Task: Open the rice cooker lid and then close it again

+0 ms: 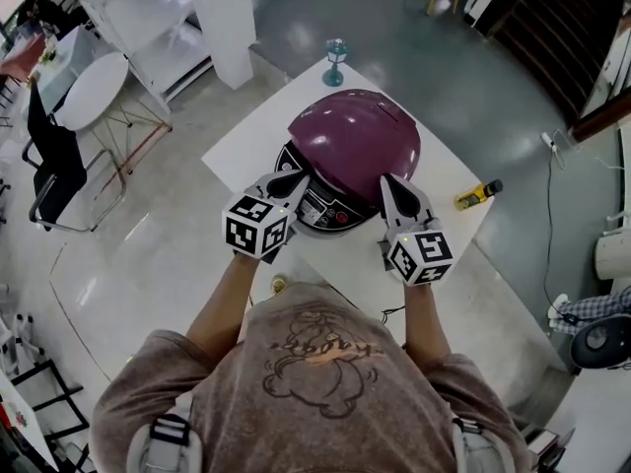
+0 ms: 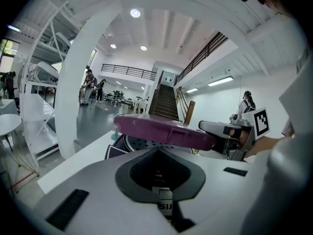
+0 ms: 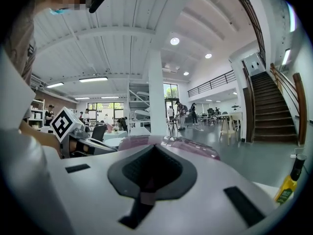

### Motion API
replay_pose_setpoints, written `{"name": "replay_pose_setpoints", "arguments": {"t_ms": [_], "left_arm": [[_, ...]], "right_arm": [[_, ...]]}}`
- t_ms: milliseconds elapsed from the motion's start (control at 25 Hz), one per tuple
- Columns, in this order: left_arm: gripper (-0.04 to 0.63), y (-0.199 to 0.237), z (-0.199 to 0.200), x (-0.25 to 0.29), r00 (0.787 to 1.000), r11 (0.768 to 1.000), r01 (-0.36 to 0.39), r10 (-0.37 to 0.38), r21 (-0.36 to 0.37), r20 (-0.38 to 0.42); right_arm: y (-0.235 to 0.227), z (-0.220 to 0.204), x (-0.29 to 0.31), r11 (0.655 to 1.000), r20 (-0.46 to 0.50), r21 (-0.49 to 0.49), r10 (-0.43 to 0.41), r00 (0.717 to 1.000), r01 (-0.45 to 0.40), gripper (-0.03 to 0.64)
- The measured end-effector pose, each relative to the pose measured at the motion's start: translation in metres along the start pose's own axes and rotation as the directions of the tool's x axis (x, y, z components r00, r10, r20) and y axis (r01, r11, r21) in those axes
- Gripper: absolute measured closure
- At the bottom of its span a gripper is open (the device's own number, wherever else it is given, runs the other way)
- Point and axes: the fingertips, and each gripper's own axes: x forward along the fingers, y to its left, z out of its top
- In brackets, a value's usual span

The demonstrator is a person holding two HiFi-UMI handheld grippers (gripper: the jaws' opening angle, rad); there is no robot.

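**Head view: both tools shut at the front of a partly raised lid**

Nearest me, my left gripper (image 1: 287, 181) has its jaws pressed together with nothing between them. It sits at about 7 o'clock of the rice cooker lid (image 1: 355, 138), with its tip over the edge of the control panel (image 1: 321, 211). My right gripper (image 1: 393, 187) is closed too, also empty, and its tip lies against the lid's front rim at about 5 o'clock.

The rice cooker stands in the middle of the white table (image 1: 258, 131). In the left gripper view the purple lid (image 2: 161, 131) is lifted off the body, tilted up at the front, and the perforated inner plate (image 2: 142, 143) shows in the gap beneath it.

Farther out on the table, a yellow bottle (image 1: 477, 194) lies at about 4 o'clock of the cooker. A teal stemmed glass (image 1: 336, 63) stands at 12 o'clock, near the far corner.
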Motion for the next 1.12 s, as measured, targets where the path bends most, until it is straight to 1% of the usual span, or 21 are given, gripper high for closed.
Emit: {"name": "replay_pose_setpoints", "arguments": {"t_ms": [200,440,680,1120], "left_arm": [[0.575,-0.005,0.007,-0.001,1.000,1.000,0.010,-0.010,0.016,0.013],[0.575,-0.009,0.017,-0.001,0.999,1.000,0.022,-0.023,0.017,0.027],[0.575,-0.011,0.017,0.002,0.999,0.999,0.027,-0.028,0.037,0.026],[0.575,-0.015,0.023,0.008,0.998,0.998,0.044,-0.045,0.042,0.032]], "right_arm": [[-0.006,0.026,-0.005,1.000,0.062,-0.009,-0.012,0.998,0.013,0.614],[-0.012,0.046,-0.006,1.000,0.103,-0.024,-0.015,0.995,0.018,0.614],[-0.026,0.074,-0.009,1.000,0.180,0.015,-0.018,0.984,0.015,0.612],[-0.061,0.108,-0.003,0.997,0.207,-0.045,-0.051,0.977,0.062,0.612]]}}
